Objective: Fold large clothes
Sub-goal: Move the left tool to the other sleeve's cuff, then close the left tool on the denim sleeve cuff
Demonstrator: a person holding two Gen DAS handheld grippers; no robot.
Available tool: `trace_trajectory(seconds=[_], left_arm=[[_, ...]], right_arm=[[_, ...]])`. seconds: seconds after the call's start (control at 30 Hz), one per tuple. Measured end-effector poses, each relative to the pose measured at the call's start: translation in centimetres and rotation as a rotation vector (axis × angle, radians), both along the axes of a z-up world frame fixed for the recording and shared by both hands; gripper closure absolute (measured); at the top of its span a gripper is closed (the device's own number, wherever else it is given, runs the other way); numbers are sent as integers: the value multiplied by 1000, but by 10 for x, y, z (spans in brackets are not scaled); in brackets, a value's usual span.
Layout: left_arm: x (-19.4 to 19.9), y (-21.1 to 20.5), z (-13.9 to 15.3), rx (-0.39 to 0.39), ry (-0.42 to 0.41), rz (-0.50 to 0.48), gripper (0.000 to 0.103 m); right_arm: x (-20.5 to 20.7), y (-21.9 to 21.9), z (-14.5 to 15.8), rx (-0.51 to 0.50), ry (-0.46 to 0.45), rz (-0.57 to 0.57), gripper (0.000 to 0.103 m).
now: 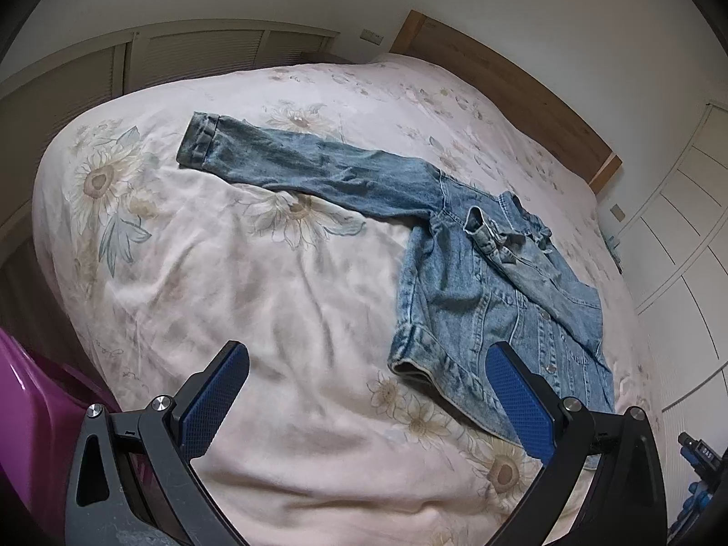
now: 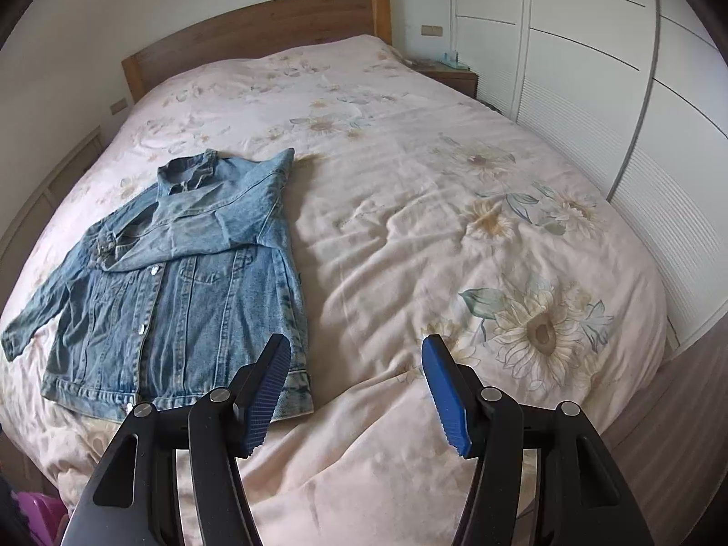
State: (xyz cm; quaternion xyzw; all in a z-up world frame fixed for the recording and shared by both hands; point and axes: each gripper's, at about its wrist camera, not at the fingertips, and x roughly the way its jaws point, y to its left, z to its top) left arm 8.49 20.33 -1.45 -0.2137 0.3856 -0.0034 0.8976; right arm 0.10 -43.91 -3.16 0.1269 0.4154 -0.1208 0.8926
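Note:
A blue denim jacket (image 1: 477,282) lies front up on the bed, buttons showing. In the left wrist view one sleeve (image 1: 295,164) stretches out flat to the far left. In the right wrist view the jacket (image 2: 182,282) has its other sleeve folded across the chest (image 2: 218,223). My left gripper (image 1: 366,364) is open and empty, above the bedspread just left of the jacket's hem. My right gripper (image 2: 355,355) is open and empty, above the bedspread just right of the hem corner.
The bed has a pale floral bedspread (image 2: 432,227) and a wooden headboard (image 2: 255,32). White wardrobe doors (image 2: 614,91) and a nightstand (image 2: 450,75) stand to the right. A magenta plastic object (image 1: 32,409) sits beside the bed's near left corner.

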Motion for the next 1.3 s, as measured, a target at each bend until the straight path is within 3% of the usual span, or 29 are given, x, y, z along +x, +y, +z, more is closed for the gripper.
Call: trace_trajectory(seconds=[0.53, 0.77, 1.3], left_arm=[[77, 133, 0, -141, -3, 242, 1], [115, 183, -16, -321, -38, 286, 1], [167, 224, -66, -517, -40, 314, 6]], right_arm=[[19, 12, -5, -37, 53, -1, 41], [32, 20, -13, -42, 81, 9, 41], [53, 17, -34, -63, 156, -5, 41]])
